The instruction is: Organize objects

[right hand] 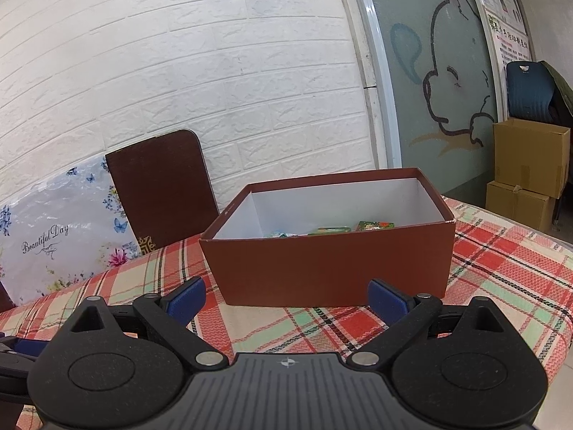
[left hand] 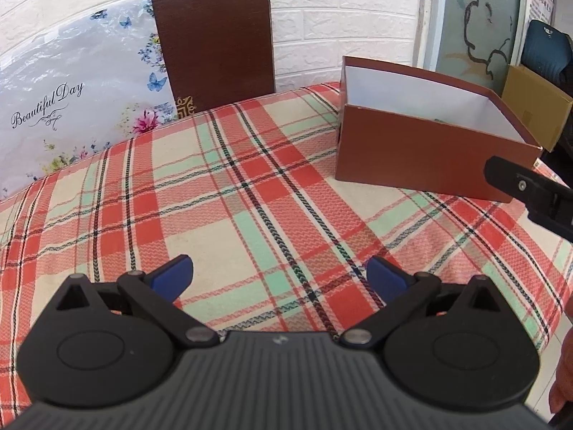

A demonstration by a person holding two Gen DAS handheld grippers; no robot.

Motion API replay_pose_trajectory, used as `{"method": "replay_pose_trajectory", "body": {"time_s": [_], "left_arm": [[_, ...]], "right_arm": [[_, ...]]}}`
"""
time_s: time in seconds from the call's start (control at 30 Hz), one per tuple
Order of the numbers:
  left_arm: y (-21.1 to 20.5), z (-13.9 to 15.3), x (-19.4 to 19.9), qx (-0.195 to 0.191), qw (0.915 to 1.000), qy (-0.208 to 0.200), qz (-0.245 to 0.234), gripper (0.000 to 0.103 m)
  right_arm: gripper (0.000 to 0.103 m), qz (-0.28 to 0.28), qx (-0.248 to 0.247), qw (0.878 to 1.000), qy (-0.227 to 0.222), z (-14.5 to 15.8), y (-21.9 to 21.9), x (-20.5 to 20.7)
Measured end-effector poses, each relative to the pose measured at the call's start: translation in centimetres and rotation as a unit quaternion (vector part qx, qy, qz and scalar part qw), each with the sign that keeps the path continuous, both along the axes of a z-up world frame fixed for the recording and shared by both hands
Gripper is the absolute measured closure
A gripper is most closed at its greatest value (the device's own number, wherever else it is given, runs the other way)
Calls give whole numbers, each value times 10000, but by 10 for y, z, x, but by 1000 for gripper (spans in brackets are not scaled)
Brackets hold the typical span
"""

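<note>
Both tools are sitting idle over the desk (left hand: 250, 186), which is wearing a red, green and cream plaid cloth. The left hand-held gripper (left hand: 279, 276) is hovering with its blue pads spread wide and nothing between them, looking over a bare stretch of cloth. The right hand-held gripper (right hand: 286, 297) is likewise spread and empty, facing the near wall of the open brown box (right hand: 329, 261), which is standing just ahead of its fingertips. Inside that box, a few small colourful packets (right hand: 333, 230) are lying low against the near wall, only their tops peeking over the rim; what they are is too hidden to tell. No loose item is showing on the cloth in either view, so the sorting appears to be at or near its end, or between picks. A dark brown board (left hand: 215, 46) is leaning against the white brick wall behind the desk; it may be the lid. The next move likely calls for finding any remaining item, or fetching that board to close the box.
</note>
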State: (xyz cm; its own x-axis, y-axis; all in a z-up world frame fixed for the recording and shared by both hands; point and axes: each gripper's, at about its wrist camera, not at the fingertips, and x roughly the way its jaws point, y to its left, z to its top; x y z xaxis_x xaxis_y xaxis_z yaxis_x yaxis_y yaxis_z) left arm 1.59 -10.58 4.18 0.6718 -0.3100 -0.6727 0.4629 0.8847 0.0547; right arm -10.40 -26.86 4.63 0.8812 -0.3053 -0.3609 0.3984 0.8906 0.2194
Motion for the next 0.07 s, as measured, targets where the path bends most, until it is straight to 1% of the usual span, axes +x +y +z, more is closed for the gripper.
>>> {"method": "replay_pose_trajectory", "body": {"time_s": [0.07], "left_arm": [[-2,-1,0,23,10000,6,-52,0]], "right_arm": [[6,-13,23,10000,9,-1,-2,0]]}}
